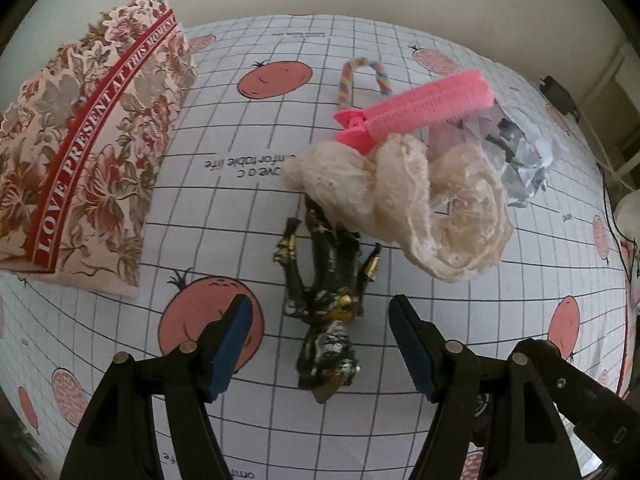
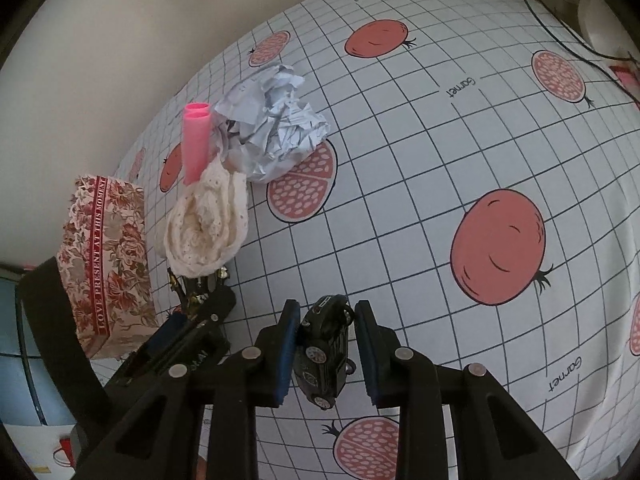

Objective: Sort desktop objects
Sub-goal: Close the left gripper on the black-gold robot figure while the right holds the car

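One toy car (image 2: pixel 326 350) clamped in right claw (image 2: pixel 326 344), left claw (image 1: pixel 320 344) agape over one figurine (image 1: pixel 328 312).

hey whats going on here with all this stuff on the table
A person is sorting clutter with two handheld grippers. The right gripper is shut on a small black toy car. The left gripper hangs open above a black and gold action figure lying on the fruit-print tablecloth.

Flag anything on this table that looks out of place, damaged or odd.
The crumpled white paper ball looks like rubbish among the keepsakes. The black-and-gold toy figure lies flat, its legs tucked under the cream lace cloth, and its paint looks scuffed. Nothing appears spilled.
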{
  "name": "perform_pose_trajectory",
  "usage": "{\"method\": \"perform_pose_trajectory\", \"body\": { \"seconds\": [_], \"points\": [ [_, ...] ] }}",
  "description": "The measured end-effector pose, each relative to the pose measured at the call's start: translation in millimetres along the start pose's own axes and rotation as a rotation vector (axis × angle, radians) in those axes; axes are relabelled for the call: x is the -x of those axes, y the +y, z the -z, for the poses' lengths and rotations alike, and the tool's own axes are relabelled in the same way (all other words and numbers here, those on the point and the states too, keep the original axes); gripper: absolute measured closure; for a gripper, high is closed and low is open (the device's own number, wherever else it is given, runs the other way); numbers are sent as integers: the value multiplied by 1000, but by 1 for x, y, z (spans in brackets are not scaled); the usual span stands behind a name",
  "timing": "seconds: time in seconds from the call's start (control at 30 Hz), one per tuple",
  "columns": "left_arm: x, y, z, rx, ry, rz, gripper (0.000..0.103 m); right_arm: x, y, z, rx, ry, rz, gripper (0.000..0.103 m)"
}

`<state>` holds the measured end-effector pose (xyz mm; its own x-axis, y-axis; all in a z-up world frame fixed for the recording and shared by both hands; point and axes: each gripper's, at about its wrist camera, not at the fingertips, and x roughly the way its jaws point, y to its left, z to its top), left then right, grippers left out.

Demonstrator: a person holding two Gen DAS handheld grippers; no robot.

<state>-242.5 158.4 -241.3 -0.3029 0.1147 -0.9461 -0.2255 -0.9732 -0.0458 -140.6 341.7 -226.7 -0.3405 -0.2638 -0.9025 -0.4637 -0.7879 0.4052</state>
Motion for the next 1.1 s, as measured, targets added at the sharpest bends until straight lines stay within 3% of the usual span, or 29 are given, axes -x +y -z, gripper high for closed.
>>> {"method": "perform_pose_trajectory", "body": {
  "seconds": [0.37,0.67,1.1],
  "points": [
    [-8,3,-1,-9,3,-44,34,2,-3,-4,-13,-1,-4,73],
    [-5,5,-5,-16,-11,-40,61,2,2,-5,4,4,-5,73],
    [-8,-1,-5,-45,-3,-41,61,-1,12,-2,37,14,1,73]
  ]
}}
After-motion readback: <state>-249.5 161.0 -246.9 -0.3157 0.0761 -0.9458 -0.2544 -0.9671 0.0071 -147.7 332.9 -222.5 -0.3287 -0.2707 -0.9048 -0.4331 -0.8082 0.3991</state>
